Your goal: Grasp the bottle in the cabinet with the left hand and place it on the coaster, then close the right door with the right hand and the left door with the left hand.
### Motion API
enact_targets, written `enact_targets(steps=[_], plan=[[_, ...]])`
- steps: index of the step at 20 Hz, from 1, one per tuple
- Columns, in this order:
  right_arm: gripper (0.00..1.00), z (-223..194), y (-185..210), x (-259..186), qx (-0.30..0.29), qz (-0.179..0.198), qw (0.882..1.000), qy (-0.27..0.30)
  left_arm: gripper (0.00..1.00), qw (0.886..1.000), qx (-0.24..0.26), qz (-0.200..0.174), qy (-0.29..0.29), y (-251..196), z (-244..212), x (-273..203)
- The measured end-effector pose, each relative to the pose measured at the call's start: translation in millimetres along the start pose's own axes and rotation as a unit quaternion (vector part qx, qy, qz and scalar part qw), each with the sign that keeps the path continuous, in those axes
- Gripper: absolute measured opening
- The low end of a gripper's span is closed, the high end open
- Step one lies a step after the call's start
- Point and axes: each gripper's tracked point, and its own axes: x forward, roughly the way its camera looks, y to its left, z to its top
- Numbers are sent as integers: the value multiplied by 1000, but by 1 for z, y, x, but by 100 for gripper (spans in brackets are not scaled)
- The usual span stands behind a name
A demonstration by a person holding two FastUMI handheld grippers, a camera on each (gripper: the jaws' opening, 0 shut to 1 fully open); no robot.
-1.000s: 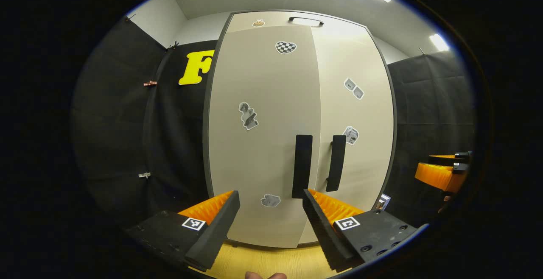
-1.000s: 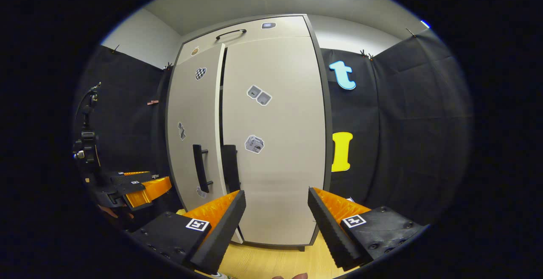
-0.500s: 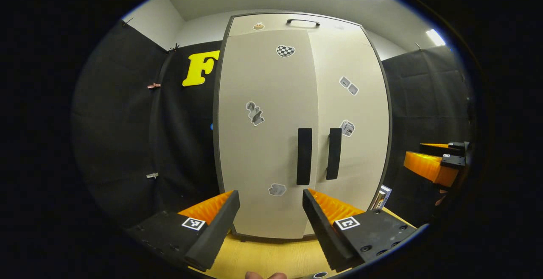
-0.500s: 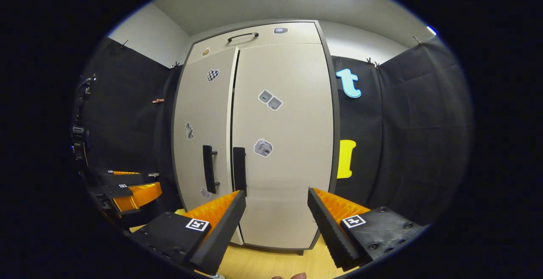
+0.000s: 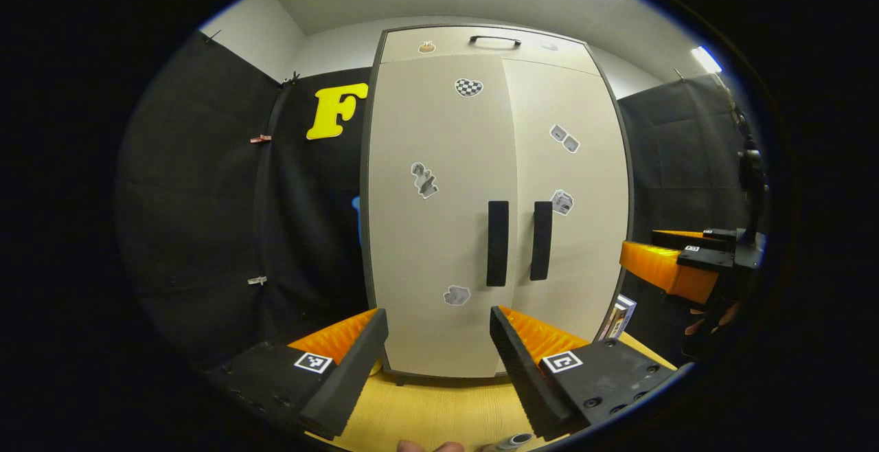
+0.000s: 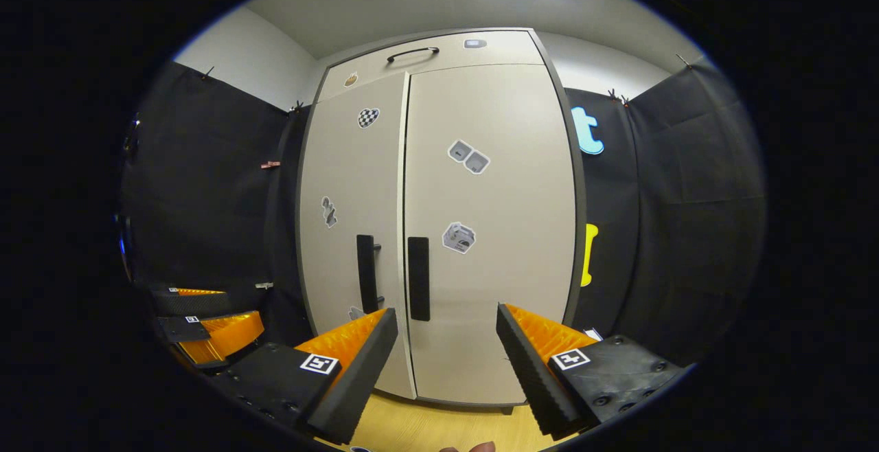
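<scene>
Beige cabinet point(image 5: 439, 232) with two closed doors, two black handles; two claws, both spread, empty.

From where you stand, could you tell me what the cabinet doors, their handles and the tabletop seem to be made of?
Doors: probably laminated board, matte beige with a soft sheen and stickers. Handles: matte black bars, plastic or coated metal; cannot tell which. Tabletop: light wood or wood-look laminate, showing fine grain lines.

Both cameras faced the cabinet point(image 5: 498, 205) from a short way back.

The left gripper view looked at it from slightly left, the right gripper view from slightly right, both low above the wooden table point(image 5: 426, 414); they shared the closed doors and black handles point(image 6: 417, 278).
</scene>
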Motion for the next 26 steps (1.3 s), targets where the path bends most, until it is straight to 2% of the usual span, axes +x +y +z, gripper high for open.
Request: enact_targets(steps=[14, 26], plan=[[96, -2, -4, -1, 11, -9, 1000, 6, 95, 1000, -6, -2, 8, 1, -3, 2], [96, -6, -28, -19, -3, -73, 997, 6, 95, 999, 7, -47, -10, -21, -1, 12]])
